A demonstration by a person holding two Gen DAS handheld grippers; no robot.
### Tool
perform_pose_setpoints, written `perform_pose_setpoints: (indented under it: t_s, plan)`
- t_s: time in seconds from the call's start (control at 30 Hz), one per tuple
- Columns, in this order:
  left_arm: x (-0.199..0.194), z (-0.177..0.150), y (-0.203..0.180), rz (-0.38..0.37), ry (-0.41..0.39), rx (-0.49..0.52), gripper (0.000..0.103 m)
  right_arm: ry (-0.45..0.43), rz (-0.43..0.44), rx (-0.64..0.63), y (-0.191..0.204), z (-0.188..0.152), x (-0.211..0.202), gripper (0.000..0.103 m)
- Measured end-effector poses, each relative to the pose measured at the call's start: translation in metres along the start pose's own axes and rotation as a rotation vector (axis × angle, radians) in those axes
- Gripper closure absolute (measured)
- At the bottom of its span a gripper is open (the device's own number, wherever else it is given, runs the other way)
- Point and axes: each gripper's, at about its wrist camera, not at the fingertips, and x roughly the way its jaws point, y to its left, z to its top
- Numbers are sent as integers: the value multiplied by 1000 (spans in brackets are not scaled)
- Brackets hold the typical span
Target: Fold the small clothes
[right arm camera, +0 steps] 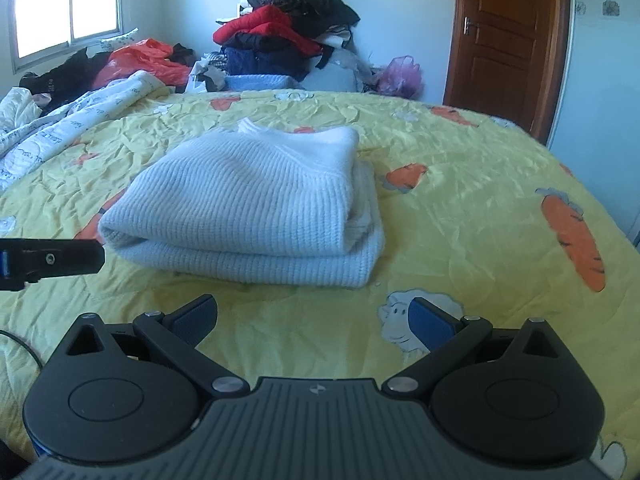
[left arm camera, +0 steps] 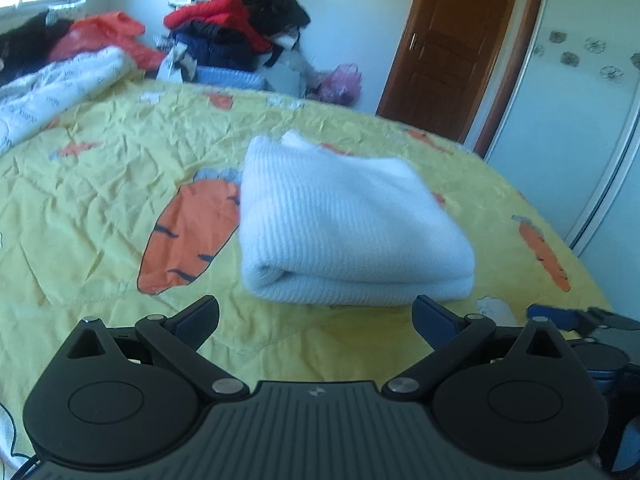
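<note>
Both grippers, left [left arm camera: 316,320] and right [right arm camera: 314,320], hang with jaws spread and empty just short of the sweater [right arm camera: 248,204], which lies folded into a compact bundle on the bedspread [right arm camera: 460,208]; we judge this garment done.

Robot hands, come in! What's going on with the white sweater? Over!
Left tongs open, empty. Right tongs open, empty. White sweater folded on the yellow bedspread, untouched. Nothing in the way.

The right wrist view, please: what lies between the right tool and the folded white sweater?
Only bare yellow bedspread separates the open right tool from the folded white sweater.
</note>
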Motion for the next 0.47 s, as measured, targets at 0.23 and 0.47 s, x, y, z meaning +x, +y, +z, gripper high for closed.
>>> perform_pose_setpoints:
  t_s: [0.23, 0.47]
  plan:
    - [-11, -6, -11, 54, -95, 62, 0, 16, 50, 27, 2, 2, 0, 0]
    - [0, -7, -9, 55, -9, 114, 0, 83, 79, 40, 8, 7, 20, 0]
